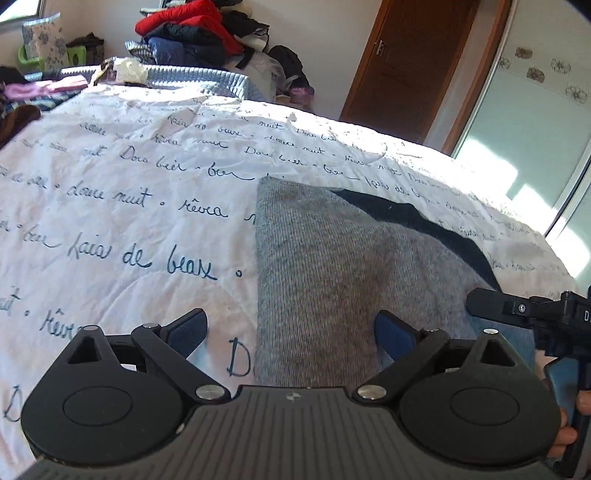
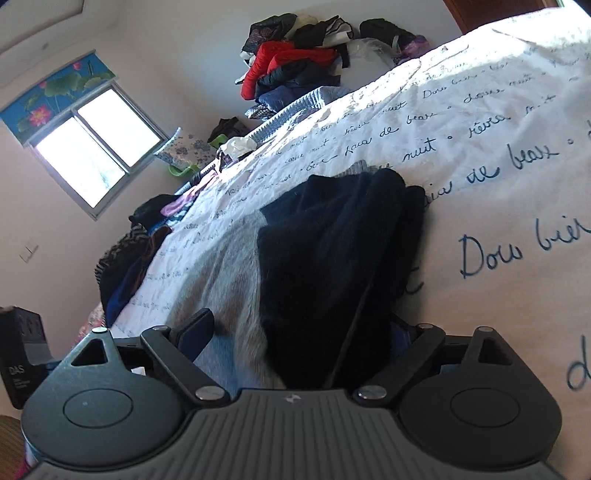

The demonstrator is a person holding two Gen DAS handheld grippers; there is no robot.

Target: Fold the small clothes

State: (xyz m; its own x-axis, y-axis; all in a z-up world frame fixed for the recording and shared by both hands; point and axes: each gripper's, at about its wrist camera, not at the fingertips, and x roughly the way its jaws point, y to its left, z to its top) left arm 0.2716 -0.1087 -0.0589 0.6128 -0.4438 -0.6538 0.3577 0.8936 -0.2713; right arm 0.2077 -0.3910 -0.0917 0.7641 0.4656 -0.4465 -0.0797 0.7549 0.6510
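Observation:
A grey knitted garment (image 1: 332, 266) with a black part (image 1: 417, 218) lies flat on the white bedspread (image 1: 129, 177) with blue handwriting. My left gripper (image 1: 291, 332) is open; its left finger is over the bedspread and its right finger over the grey knit at the near edge. The right gripper's body (image 1: 532, 314) shows at the right edge of the left wrist view. In the right wrist view the same garment shows grey (image 2: 229, 273) and black (image 2: 332, 251). My right gripper (image 2: 299, 332) is open, with the black cloth lying between its fingers and hiding the right one.
A pile of clothes with a red jacket (image 1: 192, 22) stands beyond the bed's far end. More clothes (image 1: 33, 96) lie at the bed's far left. A brown door (image 1: 410, 62) and a glass panel (image 1: 517, 140) are at the right. A window (image 2: 92, 147) is on the wall.

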